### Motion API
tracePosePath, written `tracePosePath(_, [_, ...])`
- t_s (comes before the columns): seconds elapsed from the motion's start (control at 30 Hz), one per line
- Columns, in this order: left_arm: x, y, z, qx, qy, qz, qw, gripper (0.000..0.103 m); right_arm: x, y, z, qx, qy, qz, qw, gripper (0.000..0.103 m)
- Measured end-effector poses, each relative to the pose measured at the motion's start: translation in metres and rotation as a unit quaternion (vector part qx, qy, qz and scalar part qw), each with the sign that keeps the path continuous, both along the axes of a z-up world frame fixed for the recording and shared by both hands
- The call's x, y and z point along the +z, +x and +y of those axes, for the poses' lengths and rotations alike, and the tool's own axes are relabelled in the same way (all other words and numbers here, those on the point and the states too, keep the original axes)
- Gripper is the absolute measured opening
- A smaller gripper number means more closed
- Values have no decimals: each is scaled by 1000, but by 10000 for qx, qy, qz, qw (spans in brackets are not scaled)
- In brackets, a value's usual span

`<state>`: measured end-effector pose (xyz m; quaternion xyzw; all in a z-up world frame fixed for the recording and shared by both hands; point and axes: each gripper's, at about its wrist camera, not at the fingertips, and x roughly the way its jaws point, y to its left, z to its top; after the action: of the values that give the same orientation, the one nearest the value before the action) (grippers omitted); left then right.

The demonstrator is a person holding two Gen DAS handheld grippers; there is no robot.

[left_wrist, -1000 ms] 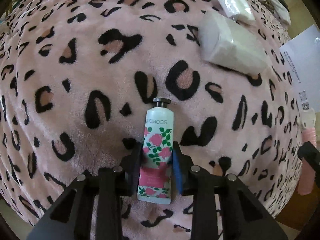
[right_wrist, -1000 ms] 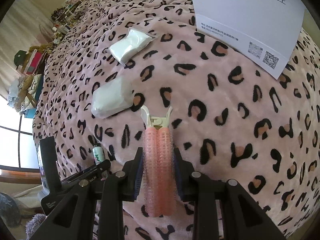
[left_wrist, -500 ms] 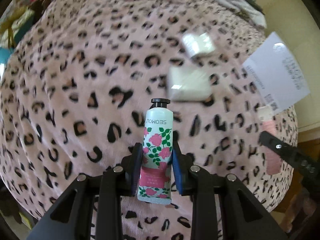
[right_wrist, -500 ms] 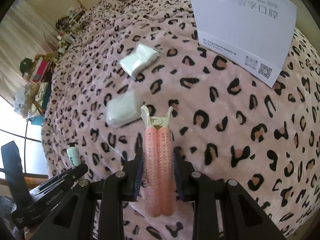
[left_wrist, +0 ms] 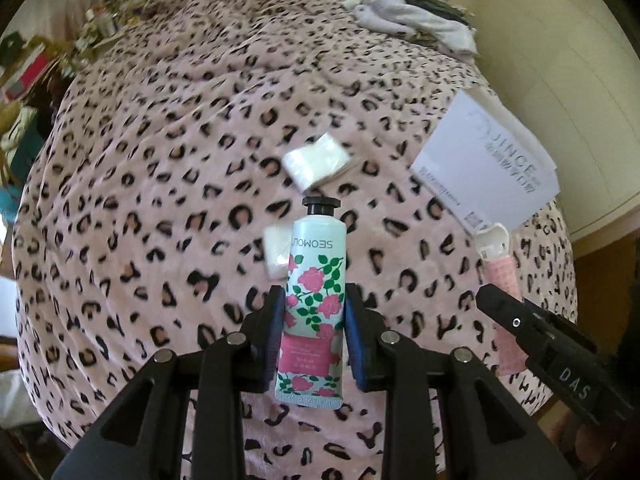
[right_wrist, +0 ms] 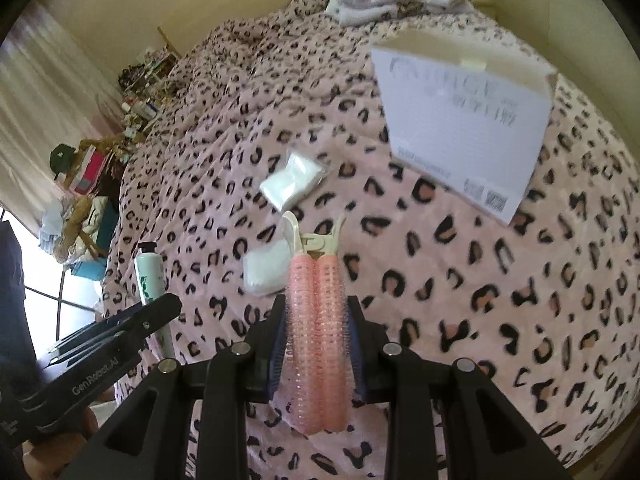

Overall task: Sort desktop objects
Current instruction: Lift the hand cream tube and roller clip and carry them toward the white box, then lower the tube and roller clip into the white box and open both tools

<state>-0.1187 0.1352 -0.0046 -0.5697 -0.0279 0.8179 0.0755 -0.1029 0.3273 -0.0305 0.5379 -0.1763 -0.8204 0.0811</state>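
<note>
Transport step, judged from the lift: left gripper (left_wrist: 314, 330) clamped on a mint-green hand-cream tube with pink roses and a black cap (left_wrist: 314, 300), right gripper (right_wrist: 316, 334) clamped on a pink bristly hair-roller clip with a cream plastic handle (right_wrist: 316, 312). Both items held clear above the pink leopard-print fleece blanket (left_wrist: 160, 160), cap and handle pointing away from the cameras. Left on the blanket: two white plastic-wrapped tissue packs, one (left_wrist: 318, 160) beyond the tube, the other (left_wrist: 276, 252) partly hidden behind it. White flat printed cardboard box (right_wrist: 464, 120) lying to the right, well apart from the packs; closed, contents unseen. No open tray or bin in either view. Next, probably: carry each item to its sorting spot, hold grips firm, lower before releasing. Destination unclear from here.
</note>
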Motion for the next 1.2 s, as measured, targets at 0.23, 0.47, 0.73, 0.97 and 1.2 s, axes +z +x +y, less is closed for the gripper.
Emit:
tracePosePath(0.23, [32, -14, 37, -410, -5, 204, 9990, 29, 32, -4, 26, -318, 98, 241, 9992, 28])
tracePosePath(0.47, [46, -22, 72, -801, 4, 322, 9963, 29, 51, -7, 50, -581, 96, 399, 9975, 28])
tracePosePath(0.73, [50, -33, 101, -1117, -25, 370, 9931, 29, 55, -11, 67, -779, 92, 446, 9959, 28])
tracePosePath(0.97, [51, -46, 120, -1302, -88, 415, 9906, 29, 56, -15, 83, -956, 113, 443, 9944, 28])
tracePosePath(1.2, [55, -63, 145, -1541, -70, 496, 9868, 29, 59, -24, 102, -1155, 174, 483, 9920, 28])
